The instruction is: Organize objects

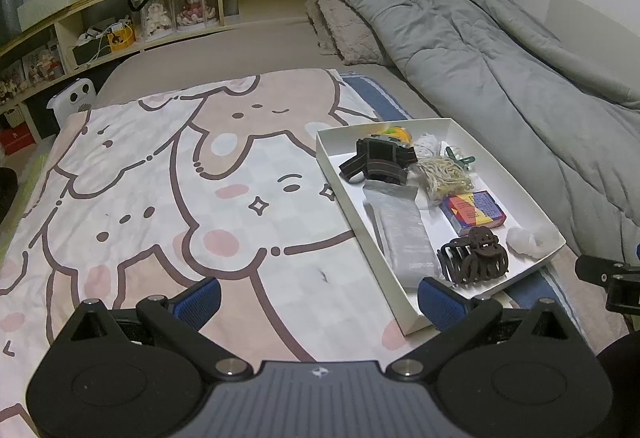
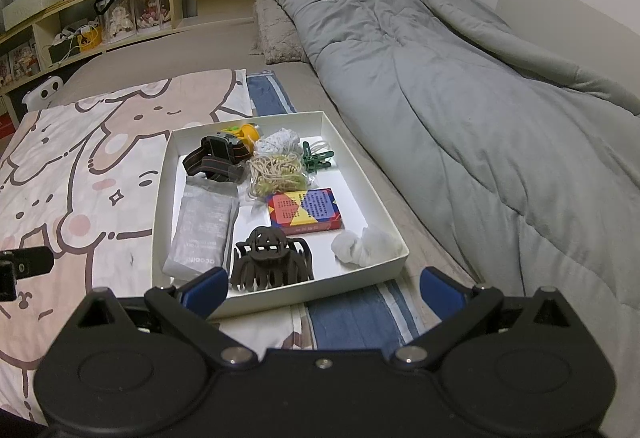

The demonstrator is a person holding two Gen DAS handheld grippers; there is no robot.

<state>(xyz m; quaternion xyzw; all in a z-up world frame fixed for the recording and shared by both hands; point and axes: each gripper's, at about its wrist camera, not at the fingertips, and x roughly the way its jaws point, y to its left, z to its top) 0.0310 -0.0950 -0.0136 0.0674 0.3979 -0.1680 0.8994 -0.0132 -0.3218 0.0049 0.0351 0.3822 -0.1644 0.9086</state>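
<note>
I am holding both the left gripper (image 1: 318, 298) and the right gripper (image 2: 322, 288) wide open and empty. The hair claw (image 2: 272, 258) is lying in the white tray (image 2: 158, 206) on the bed, nearest me. I am advising a descent straddling its spine, clear of the tray wall.

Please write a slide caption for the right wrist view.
Open right gripper facing a white tray of small items on the bed.
</note>
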